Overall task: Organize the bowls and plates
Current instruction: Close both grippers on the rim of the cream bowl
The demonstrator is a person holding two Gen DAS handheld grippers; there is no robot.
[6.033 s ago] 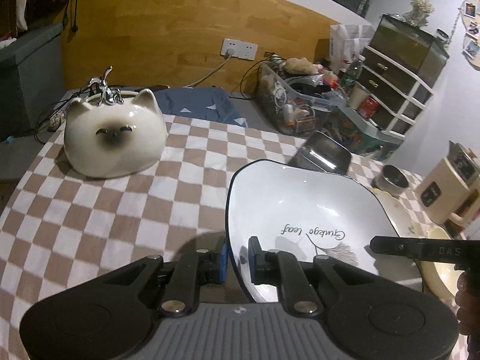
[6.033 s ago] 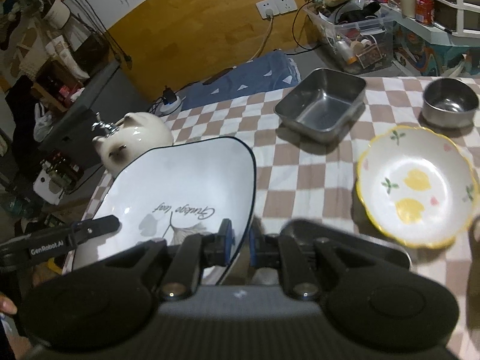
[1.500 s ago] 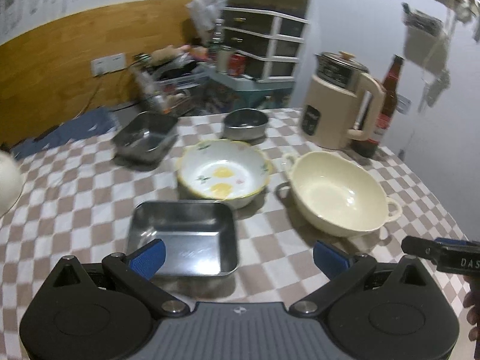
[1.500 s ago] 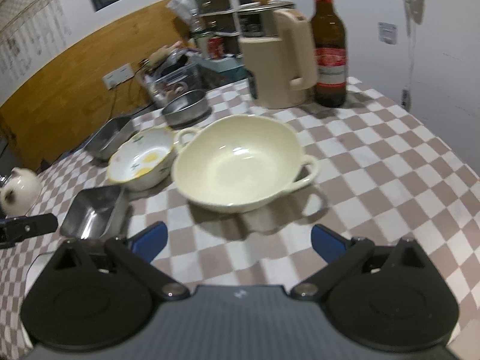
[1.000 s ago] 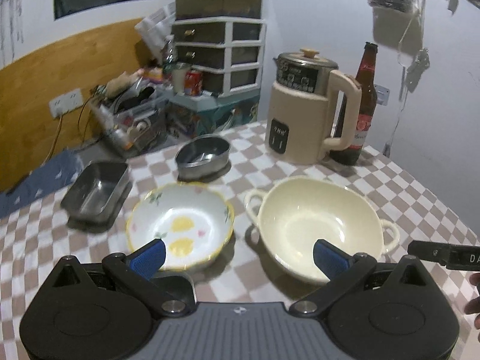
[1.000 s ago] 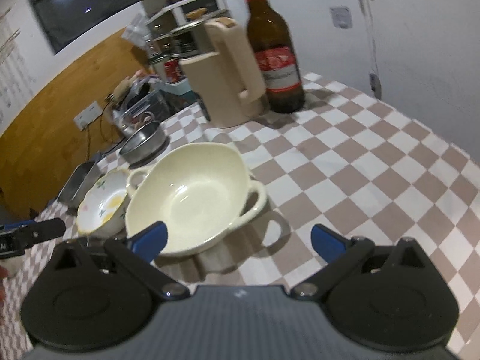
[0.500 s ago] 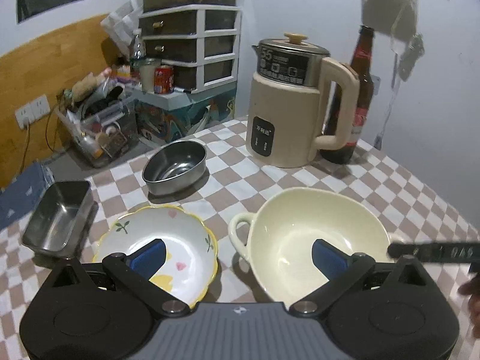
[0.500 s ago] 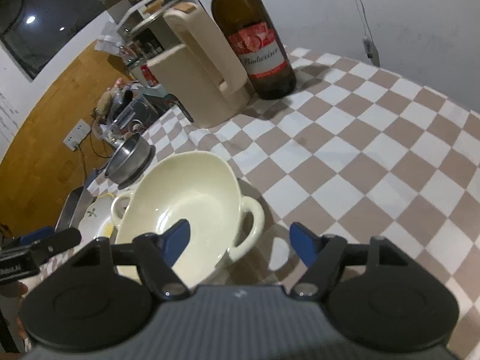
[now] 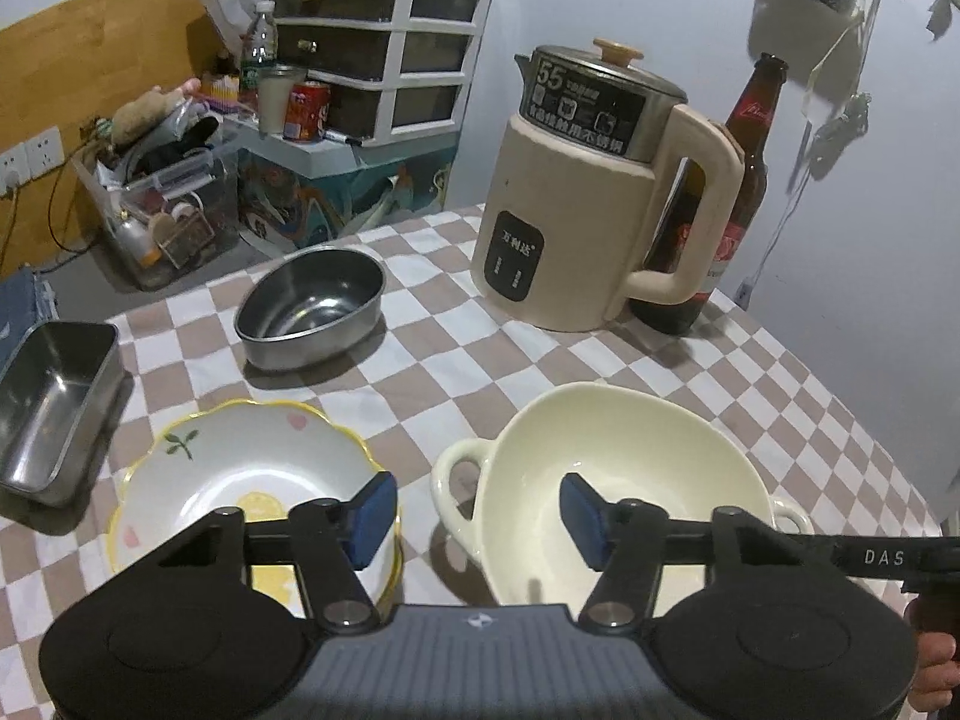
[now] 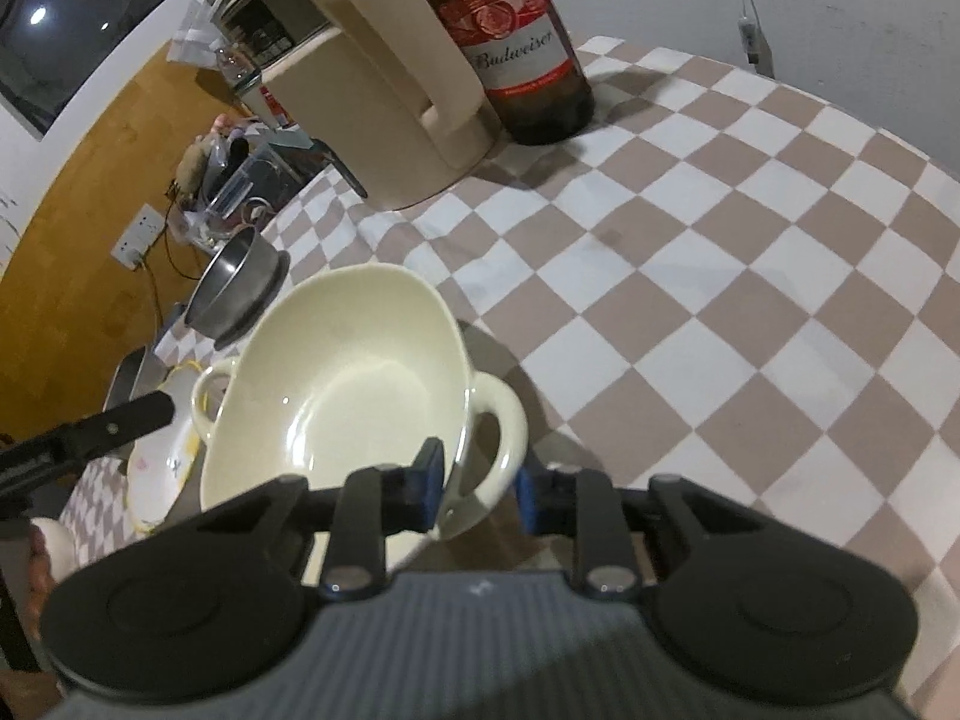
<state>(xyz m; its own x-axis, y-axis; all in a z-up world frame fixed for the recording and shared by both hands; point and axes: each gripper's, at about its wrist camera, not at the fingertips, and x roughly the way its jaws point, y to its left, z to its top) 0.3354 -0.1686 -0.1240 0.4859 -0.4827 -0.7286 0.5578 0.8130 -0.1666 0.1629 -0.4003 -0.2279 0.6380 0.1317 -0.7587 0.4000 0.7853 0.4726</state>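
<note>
The steel tray (image 9: 51,393) lies at the far left of the surface (image 9: 690,372), near its edge. Next to it sits the flowered bowl (image 9: 240,468), with the round steel bowl (image 9: 312,309) behind it.

The left gripper (image 9: 478,519) hangs over the gap between the flowered bowl and the cream two-handled bowl (image 9: 606,468). Its fingers are spread wide and hold nothing; they bracket the cream bowl's left handle and rim, which suggests a two-sided lift.

The right gripper (image 10: 477,489) is at that bowl's opposite side. Its fingers are apart but narrowed, one pad inside the rim and one outside the right handle; no contact can be confirmed.

The kettle (image 9: 600,192) and beer bottle (image 10: 522,42) stand behind, well apart from the bowl. Bare cloth to the right gives room to move; the surface edge lies beyond it.
</note>
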